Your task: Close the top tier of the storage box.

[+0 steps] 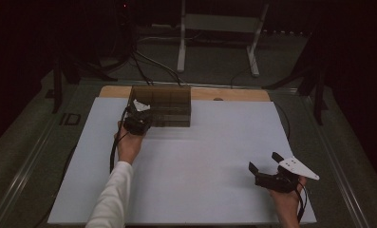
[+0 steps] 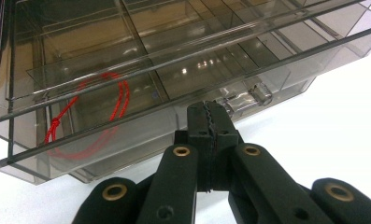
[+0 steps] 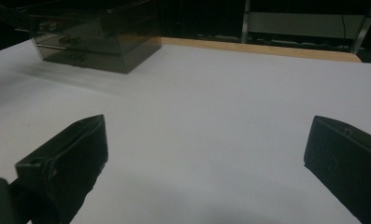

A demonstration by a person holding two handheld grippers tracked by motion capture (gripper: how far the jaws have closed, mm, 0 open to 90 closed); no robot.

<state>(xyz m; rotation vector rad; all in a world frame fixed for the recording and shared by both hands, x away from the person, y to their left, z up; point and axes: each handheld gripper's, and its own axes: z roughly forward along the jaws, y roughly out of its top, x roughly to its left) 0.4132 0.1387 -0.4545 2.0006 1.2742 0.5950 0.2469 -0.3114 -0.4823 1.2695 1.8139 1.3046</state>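
Observation:
A smoked clear plastic drawer box (image 1: 164, 107) stands at the back of the white table sheet (image 1: 200, 156). My left gripper (image 1: 139, 118) is at its front left side. In the left gripper view its jaws (image 2: 210, 112) are pressed together, tips against a drawer front just left of a small clear handle (image 2: 251, 94); nothing shows between them. A red string loop (image 2: 96, 112) lies inside a drawer compartment. My right gripper (image 1: 263, 161) hovers near the front right of the sheet, jaws wide apart and empty (image 3: 206, 130), with the box (image 3: 99, 42) far off at the upper left.
A wooden board edge (image 1: 233, 94) shows behind the white sheet. A white metal frame (image 1: 219, 33) and cables (image 1: 148, 66) lie on the floor beyond the table. A cable (image 1: 114, 152) trails from the left gripper along the forearm.

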